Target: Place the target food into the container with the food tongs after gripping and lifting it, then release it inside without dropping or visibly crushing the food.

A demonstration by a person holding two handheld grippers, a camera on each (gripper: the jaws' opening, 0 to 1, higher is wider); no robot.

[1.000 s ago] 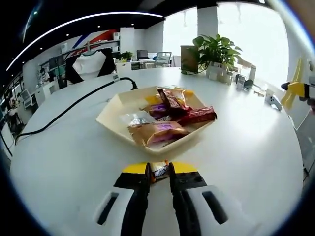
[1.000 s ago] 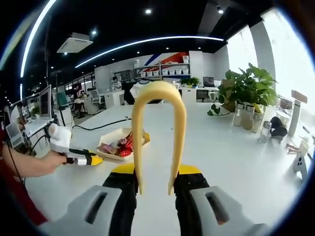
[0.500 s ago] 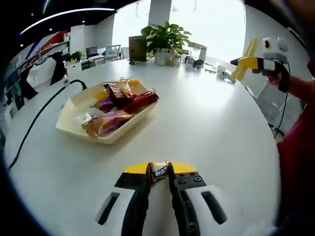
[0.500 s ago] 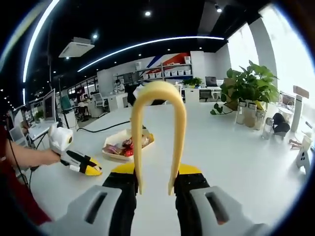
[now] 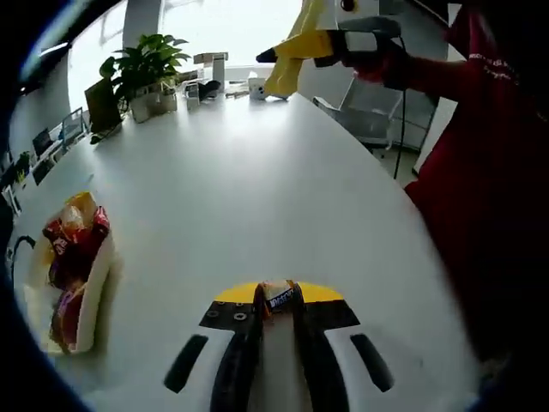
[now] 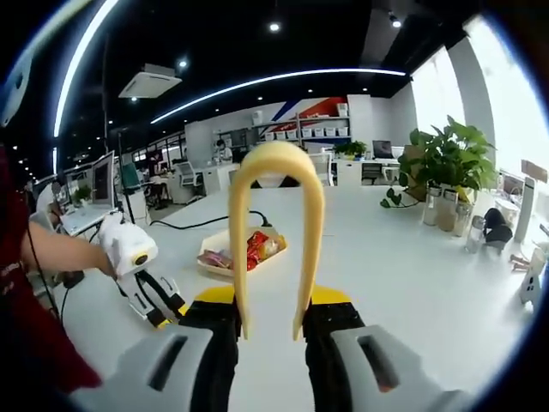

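My read: task is barely underway. My left gripper is clamped tight on a small brown-and-white wrapped snack, jaws pressed together on it, low over the round white table. My right gripper is closed on the legs of the yellow U-shaped plastic food tongs, loop end pointing away from me, tong tips hidden between the jaws, so I can't tell if anything sits in them. The tongs hold no food as far as I see. The cream shallow tray of wrapped snacks is far left in the left gripper view, packets piled inside; in the right gripper view it's mid-table, beyond the left gripper coming in from the left. I can't tell for sure whether that tray is the container or the source. Left to do, I'd judge: get food into the tongs, lift, carry, release gently w/o squashing.

Vs 1 s ago: the left view has swung right, so the tray went from dead ahead to the far-left edge; that's camera motion, tray hasn't shifted on the table. The right gripper w/ tongs now shows top centre-right rather than at the right edge. In the right view the left gripper is closer & tipped down. Both grips unchanged
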